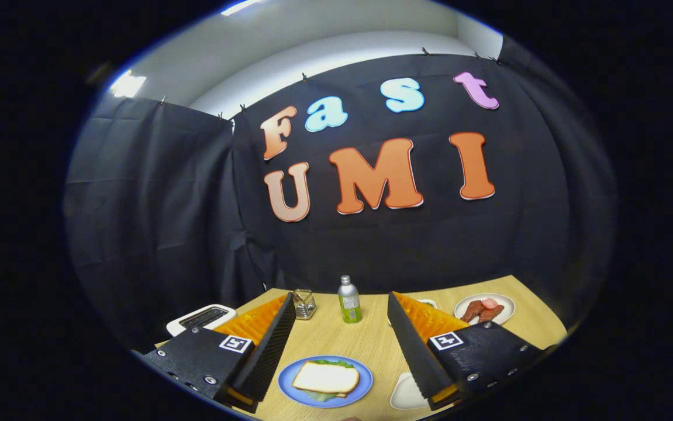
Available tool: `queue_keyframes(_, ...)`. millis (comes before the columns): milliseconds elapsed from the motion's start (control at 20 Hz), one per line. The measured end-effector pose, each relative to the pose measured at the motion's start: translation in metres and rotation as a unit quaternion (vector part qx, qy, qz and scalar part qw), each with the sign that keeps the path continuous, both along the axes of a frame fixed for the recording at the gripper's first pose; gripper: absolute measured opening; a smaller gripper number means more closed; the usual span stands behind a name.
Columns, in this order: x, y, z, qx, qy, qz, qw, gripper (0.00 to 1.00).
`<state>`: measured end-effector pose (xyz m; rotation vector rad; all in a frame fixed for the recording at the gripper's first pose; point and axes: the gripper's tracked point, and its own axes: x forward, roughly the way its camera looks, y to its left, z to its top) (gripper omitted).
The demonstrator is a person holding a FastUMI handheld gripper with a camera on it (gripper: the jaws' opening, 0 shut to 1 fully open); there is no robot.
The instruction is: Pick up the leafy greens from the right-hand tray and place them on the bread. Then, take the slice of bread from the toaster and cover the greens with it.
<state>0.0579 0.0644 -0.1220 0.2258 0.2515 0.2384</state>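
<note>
Gripper (pixel 341 345) spread wide, nothing between the fingers; both black ribbed pads (pixel 269 345) face inward with bare wooden table (pixel 365 345) showing in the gap. Between the fingers, near their bases, sits a blue plate (pixel 289 389) carrying the sandwich: a slice of bread (pixel 325 378) lies flat on top, and leafy greens (pixel 335 363) peek out from under its far edge, with more green showing under the near edge — the greens are covered by the slice. The lower bread cannot be made out beneath the stack. Plate is apart from both fingers, not touched by either. Left of the left finger, beside its orange back, stands a white toaster (pixel 199 318); its slots look dark, contents cannot be told. Just beyond the left fingertip — a small clear container (pixel 304 303) with a metal frame. Between the fingertips and farther back stands a small bottle (pixel 348 300) with a silver cap and green label, upright. Beyond the right finger, a white plate (pixel 503 303) holds reddish sausage pieces (pixel 481 310). Another white dish (pixel 430 303) is mostly hidden behind the right fingertip. By the right finger's base, the corner of a white tray (pixel 406 393) shows.
</note>
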Motion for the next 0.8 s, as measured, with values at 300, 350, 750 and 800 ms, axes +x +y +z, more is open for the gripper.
queue_keyframes(300, -0.023, -0.022, 0.049, -0.01, -0.051, -0.041, 0.998, 0.97)
queue_keyframes(350, -0.027, -0.027, 0.056, -0.011, -0.06, -0.047, 0.997, 0.97)
queue_keyframes(750, -0.045, -0.045, 0.08, -0.028, -0.11, -0.082, 0.99, 0.97)
queue_keyframes(800, -0.047, -0.045, 0.081, -0.03, -0.115, -0.083, 0.989, 0.97)
